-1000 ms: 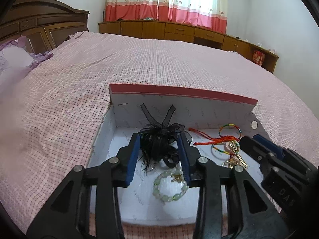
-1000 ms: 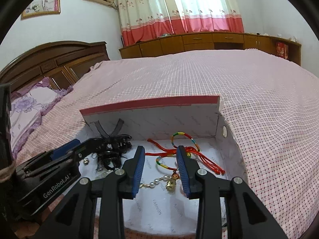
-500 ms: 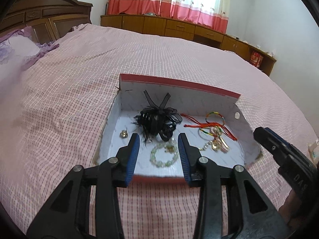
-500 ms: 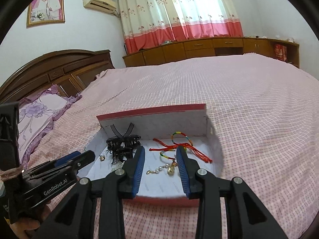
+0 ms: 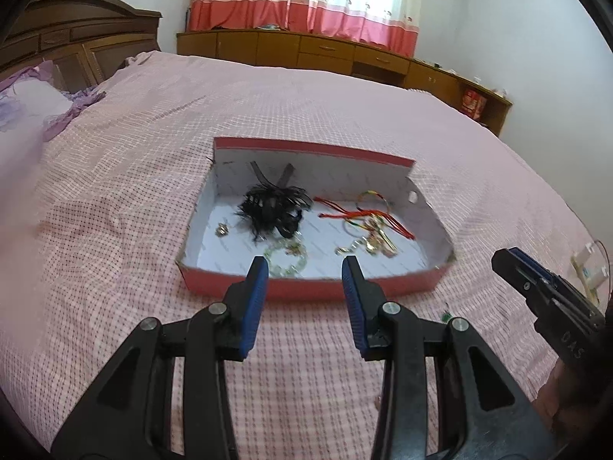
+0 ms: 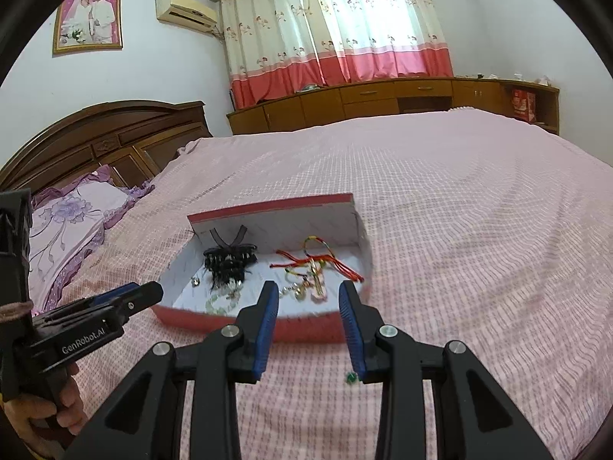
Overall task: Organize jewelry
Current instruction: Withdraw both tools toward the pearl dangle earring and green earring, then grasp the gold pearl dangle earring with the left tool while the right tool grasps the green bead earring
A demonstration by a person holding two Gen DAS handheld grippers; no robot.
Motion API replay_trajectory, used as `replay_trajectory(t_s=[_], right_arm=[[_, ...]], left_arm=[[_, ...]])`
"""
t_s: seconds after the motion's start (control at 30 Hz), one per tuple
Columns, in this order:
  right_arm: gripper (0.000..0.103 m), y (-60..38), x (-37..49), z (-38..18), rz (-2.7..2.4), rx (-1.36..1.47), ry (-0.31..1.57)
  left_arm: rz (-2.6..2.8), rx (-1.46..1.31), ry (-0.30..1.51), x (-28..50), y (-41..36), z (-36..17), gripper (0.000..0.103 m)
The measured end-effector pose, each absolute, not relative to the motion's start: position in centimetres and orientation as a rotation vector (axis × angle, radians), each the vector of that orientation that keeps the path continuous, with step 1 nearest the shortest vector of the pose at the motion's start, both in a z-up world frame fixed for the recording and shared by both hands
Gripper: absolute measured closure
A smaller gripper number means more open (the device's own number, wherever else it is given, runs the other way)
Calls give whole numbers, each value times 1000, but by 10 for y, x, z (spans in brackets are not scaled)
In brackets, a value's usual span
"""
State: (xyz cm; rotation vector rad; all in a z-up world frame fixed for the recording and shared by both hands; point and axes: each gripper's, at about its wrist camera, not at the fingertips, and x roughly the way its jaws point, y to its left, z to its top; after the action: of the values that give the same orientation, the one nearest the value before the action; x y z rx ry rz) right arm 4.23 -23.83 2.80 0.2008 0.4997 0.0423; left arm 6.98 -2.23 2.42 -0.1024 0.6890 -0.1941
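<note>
A shallow red box (image 5: 306, 287) with a white inside lies on the pink bed; it also shows in the right wrist view (image 6: 306, 326). In it lie a black hair clip (image 5: 272, 207) (image 6: 228, 262), a green bead bracelet (image 5: 285, 258), red cords with coloured bangles (image 5: 367, 214) (image 6: 314, 258) and a gold piece (image 5: 377, 243). A small green item (image 6: 350, 377) lies on the bedspread in front of the box, also seen in the left wrist view (image 5: 445, 316). My left gripper (image 5: 304, 268) and right gripper (image 6: 308, 295) are open and empty, held before the box's near wall.
The pink checked bedspread (image 5: 345, 115) stretches all round the box. A purple pillow (image 6: 72, 214) and dark wooden headboard (image 6: 103, 134) lie to the left. Low wooden cabinets (image 6: 383, 99) run along the far wall under the curtains. A small pale object (image 5: 588, 268) lies at the right.
Both grippers have pulled back and up out of the box, which now lies farther away. Both stay open and empty. The jewelry has not moved.
</note>
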Motion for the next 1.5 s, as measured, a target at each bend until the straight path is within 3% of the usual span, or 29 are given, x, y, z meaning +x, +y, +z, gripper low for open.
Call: replay_trajectory(t_s=[0.5,1.3,1.5], right_arm=[[67,-265,-11,8,5,199,537],[67,-296,-26,-22,-26,308,567],[67,-297,-25,-26,-25,322,571]], left_arm=[[-281,-130,825,40,-47,-3,71],[-340,3,961,28,-93,-48,74],[-313,34,960,33,-96,-54,94]])
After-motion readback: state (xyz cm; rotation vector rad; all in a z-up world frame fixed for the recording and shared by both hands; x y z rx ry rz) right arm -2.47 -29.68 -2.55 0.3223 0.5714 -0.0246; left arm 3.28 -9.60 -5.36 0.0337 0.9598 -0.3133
